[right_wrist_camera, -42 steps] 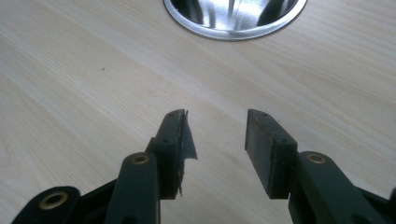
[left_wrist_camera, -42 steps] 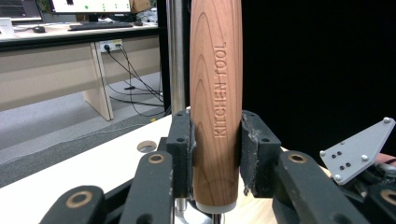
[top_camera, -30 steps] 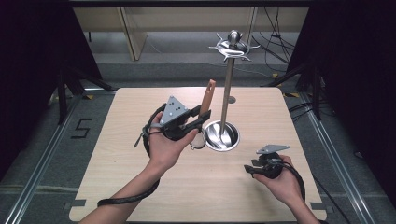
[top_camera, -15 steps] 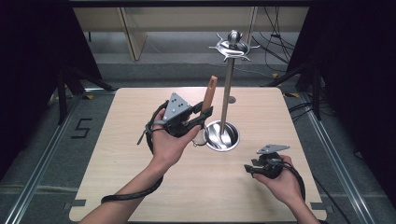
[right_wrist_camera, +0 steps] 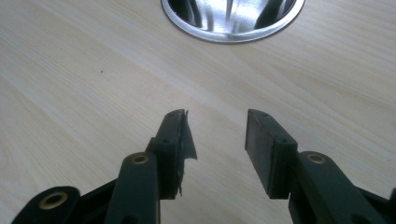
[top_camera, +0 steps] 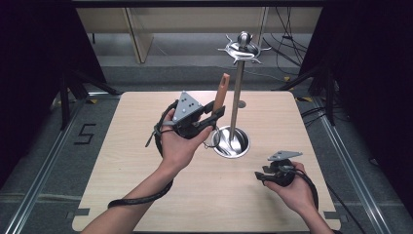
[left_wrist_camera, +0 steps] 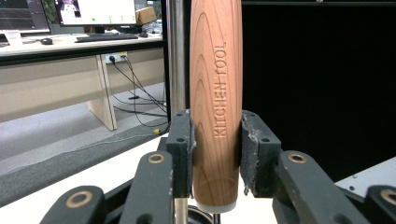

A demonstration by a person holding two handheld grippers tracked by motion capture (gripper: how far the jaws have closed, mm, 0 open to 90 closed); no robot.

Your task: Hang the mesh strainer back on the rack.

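Note:
A wooden handle (left_wrist_camera: 215,93) stamped KITCHEN TOOL stands upright between the pads of my left gripper (left_wrist_camera: 215,154), which is shut on it. From above, that wooden handle (top_camera: 222,92) rises out of the left gripper (top_camera: 214,113), held above the table just left of a tall steel stand (top_camera: 237,97). The stand has a round shiny base (top_camera: 232,142) and a hooked crown on top. My right gripper (top_camera: 265,175) rests low at the table's right front, open. Its pads (right_wrist_camera: 266,144) stand apart over bare wood, with the steel base (right_wrist_camera: 232,18) ahead.
The light wooden table (top_camera: 122,161) has open surface at the left and front. Dark curtains flank both sides. Beyond the far edge lie a grey floor, cables and a desk (top_camera: 141,29). A cable loops from my left forearm.
My left hand has shifted slightly right and up with the wooden handle, closer to the stand's pole. The right hand has stayed put.

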